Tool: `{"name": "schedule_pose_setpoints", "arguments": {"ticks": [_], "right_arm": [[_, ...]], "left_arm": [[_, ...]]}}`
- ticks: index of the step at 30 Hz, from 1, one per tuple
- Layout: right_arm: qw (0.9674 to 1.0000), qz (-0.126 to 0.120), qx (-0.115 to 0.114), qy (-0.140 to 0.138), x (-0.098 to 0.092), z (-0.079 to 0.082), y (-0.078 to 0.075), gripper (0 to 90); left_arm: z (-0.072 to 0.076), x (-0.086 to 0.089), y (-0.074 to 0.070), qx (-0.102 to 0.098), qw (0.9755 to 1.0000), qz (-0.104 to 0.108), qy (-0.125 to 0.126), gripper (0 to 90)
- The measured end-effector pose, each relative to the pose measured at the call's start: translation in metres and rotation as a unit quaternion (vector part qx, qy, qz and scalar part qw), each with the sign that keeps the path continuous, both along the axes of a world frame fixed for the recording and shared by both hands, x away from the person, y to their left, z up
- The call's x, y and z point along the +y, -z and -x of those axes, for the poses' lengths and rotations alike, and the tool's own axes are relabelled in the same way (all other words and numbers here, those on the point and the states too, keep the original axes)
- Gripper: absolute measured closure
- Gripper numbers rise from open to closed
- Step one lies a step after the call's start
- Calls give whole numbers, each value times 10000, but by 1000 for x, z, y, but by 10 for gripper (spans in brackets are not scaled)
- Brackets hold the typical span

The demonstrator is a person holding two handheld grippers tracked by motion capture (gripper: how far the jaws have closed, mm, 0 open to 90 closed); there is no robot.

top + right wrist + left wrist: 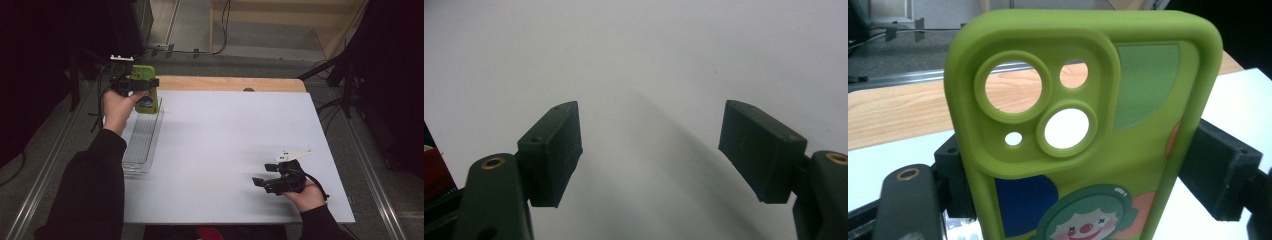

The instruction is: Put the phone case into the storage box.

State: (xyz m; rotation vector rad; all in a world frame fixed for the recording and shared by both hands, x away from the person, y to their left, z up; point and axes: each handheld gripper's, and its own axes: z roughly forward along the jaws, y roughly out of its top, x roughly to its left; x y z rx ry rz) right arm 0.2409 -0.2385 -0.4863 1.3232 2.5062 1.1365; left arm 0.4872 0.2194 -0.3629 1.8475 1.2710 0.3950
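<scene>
1. Landmark: wire tray [141,145], a long shallow basket of thin metal rods, lying along the left edge of the white tabletop [225,150]. That top is matt and smooth; a strip of pale wood [225,83] edges it on the side away from the person.
2. Phone case [1083,150]: lime green, soft-looking rubbery shell with rounded corners and a raised lens block pierced by two large and two small round holes. A printed clown face, a blue patch and a darker green patch show on its back. Seen from above, it is upright over the far end of the tray [145,89].
3. Left gripper [134,85]: its black blocky jaws are clamped on the case's two long edges, one pad pressed to each side. It is held above the tray's far end.
4. Right gripper [266,175]: well to the right of the tray, low over the bare tabletop. Its jaws stand apart, flat-faced rectangular pads with nothing between them but white surface.
</scene>
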Motion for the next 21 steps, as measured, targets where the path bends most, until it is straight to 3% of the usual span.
{"name": "schedule_pose_setpoints", "arguments": {"ticks": [7,14,21], "right_arm": [[10000,-14,-5,-7,1,0,0,234],[10000,-24,-34,27,1,0,0,234],[10000,-28,-30,6,2,-1,0,234]], "left_arm": [[-12,3,12,80,9998,67,-153,180],[-20,2,20,-14,9996,135,-235,178],[-25,6,26,44,9995,19,-296,177]]}}
